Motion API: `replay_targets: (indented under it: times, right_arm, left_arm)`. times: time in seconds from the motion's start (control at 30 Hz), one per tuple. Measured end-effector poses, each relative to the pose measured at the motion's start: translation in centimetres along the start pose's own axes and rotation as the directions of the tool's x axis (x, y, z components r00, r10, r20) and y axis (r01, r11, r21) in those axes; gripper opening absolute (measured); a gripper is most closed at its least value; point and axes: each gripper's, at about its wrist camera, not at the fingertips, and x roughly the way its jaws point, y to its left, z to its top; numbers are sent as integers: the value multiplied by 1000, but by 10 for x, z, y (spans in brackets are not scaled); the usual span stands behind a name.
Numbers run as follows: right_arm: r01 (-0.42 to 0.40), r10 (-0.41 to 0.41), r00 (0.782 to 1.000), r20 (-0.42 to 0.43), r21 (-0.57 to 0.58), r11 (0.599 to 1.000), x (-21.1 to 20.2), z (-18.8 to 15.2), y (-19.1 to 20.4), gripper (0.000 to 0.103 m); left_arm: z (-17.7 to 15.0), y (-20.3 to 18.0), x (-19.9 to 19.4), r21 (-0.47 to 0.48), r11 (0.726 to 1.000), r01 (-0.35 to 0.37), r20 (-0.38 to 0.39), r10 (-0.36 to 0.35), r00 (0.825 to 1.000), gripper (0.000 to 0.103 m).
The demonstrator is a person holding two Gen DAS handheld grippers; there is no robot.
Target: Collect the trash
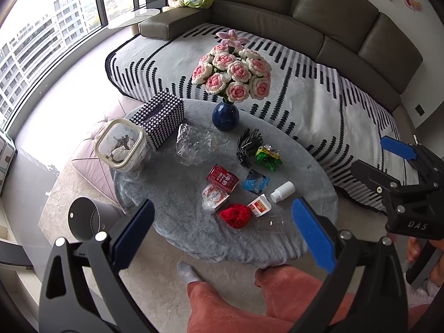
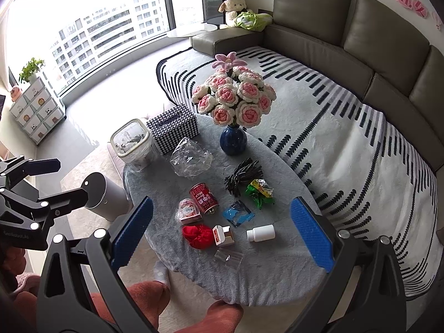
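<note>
Tools (image 1: 222, 227) (image 2: 222, 230) apart (empty), littered table (image 2: 277, 272), sofa (image 2: 360, 63)

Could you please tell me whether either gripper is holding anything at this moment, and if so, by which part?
Nothing is held. The left gripper and the right gripper are both open and empty above the table.

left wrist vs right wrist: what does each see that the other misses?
Only left wrist: the right claw, open, at the frame's right edge.

Only right wrist: the white drawer unit with a potted plant by the window, and the left claw, open, at the left edge.

Both: the round table with red can, white bottle, red cloth, blue vase, and the grey bin beside it.
</note>
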Motion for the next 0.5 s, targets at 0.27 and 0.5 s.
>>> replay_targets:
  times: [0.27, 0.5]
  right_arm:
    - [1, -1, 1000, 0, -1, 1000, 0, 0, 0, 96]
    - [1, -1, 1000, -3, 8, 1000, -1, -2, -4, 96]
  left_arm:
    - [-1, -2, 0, 0, 1000, 2, 1, -2, 1000, 99]
    - [-4, -17, 2, 6, 1000, 10, -4, -10, 1000, 99]
